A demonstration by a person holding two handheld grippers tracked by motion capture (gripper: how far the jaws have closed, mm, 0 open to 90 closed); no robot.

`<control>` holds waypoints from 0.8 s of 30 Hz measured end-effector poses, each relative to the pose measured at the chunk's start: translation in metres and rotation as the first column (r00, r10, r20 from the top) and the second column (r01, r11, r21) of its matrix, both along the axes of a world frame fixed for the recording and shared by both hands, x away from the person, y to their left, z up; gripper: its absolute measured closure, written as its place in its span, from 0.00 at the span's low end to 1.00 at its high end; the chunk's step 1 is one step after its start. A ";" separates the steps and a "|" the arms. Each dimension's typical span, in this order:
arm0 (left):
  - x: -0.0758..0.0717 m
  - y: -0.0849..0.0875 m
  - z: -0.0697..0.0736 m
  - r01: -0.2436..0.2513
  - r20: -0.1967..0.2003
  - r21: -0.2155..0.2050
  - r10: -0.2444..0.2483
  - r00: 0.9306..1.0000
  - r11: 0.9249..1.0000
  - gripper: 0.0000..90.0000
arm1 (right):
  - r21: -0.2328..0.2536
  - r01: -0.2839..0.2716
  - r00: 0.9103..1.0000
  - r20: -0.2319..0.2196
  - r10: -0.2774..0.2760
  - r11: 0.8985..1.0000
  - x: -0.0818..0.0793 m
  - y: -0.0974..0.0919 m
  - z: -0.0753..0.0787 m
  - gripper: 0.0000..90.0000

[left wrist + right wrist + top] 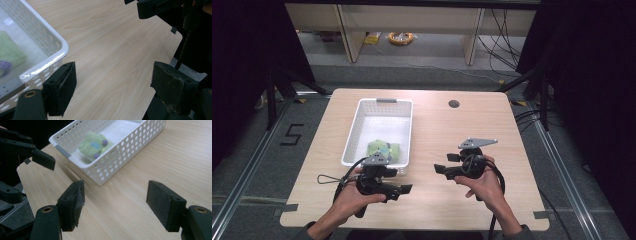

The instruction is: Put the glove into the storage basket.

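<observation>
A white basket (353, 131) with many small holes stands on the left half of the wooden table (447, 135). Its long axis runs away from the person, from the near edge of the table toward the far one, and a grey handle sits on each short end. Inside it, at the near end, lies a green cloth thing (383, 150) – flat, soft, with small purple and yellow spots and a pale blue patch on top. What the thing really is I cannot tell; in the high view the left gripper (404, 189) covers its near edge, and in the left gripper view only a corner of it shows, cut by the picture border.

The left gripper is held just in front of the near end of the basket, with its jaws pointing to the right, toward the other hand. In the left gripper view the two black jaws stand wide apart with only bare table between them. The right gripper (438, 169) is over the table to the right of the basket, near it but not touching, jaws pointing left. They are wide apart too – nothing is between the pads.

A small grey mark sits on the basket floor, too blurred to read. On the floor beside the table a black "5" (292, 134) is readable.
</observation>
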State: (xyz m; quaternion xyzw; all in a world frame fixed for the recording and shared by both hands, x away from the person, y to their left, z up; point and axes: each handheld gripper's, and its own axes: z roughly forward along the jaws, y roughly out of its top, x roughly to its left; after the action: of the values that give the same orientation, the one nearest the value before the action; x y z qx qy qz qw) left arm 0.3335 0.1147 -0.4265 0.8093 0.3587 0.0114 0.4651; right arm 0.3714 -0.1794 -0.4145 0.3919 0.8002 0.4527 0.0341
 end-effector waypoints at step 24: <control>-0.015 -0.003 -0.027 -0.008 0.019 0.034 0.008 1.000 0.999 0.22 | 0.028 0.002 1.000 0.004 -0.002 1.000 -0.031 -0.023 -0.028 0.33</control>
State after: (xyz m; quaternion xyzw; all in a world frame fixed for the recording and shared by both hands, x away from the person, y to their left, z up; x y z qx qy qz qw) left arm 0.3187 0.1117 -0.4535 0.8155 0.3573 0.0270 0.4546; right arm 0.3407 -0.2022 -0.4421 0.3921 0.7933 0.4647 0.0304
